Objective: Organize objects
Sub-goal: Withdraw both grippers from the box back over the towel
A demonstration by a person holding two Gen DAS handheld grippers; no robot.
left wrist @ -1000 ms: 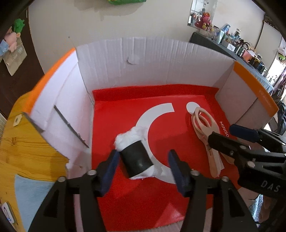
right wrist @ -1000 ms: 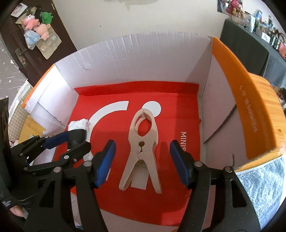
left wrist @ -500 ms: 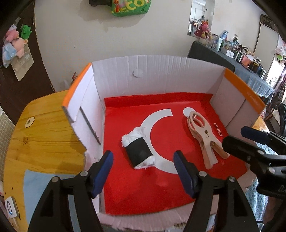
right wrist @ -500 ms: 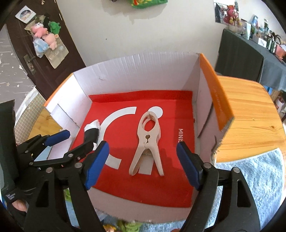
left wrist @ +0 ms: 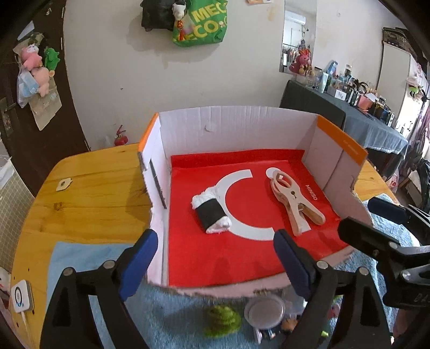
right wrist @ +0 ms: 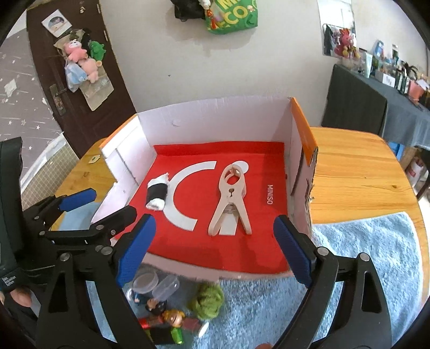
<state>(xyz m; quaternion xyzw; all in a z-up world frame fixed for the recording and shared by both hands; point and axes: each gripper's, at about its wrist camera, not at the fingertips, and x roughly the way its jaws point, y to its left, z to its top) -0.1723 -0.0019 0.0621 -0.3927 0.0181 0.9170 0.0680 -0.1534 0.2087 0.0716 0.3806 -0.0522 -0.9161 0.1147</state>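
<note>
Wooden round table (right wrist: 354,171): white-walled, red-floored cardboard box (left wrist: 242,128) holds black-banded white cloth roll (left wrist: 211,212) and pale plastic clamp (left wrist: 294,200) at 3 o'clock; left gripper (left wrist: 215,257) and right gripper (right wrist: 215,247), jaws just opened, empty; next, green fuzzy ball (right wrist: 207,296) at 6 o'clock.

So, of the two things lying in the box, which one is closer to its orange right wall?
The pale clothes clamp, beside the MINISO lettering; the black-and-white roll lies toward the white left wall.

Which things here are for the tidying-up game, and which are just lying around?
For tidying:
white cardboard box with red floor
black-and-white rolled cloth
big beige plastic clamp
fuzzy green ball
little toy figures

Just lying around:
green shopping bag on the wall
plush toys hanging on the door
</note>
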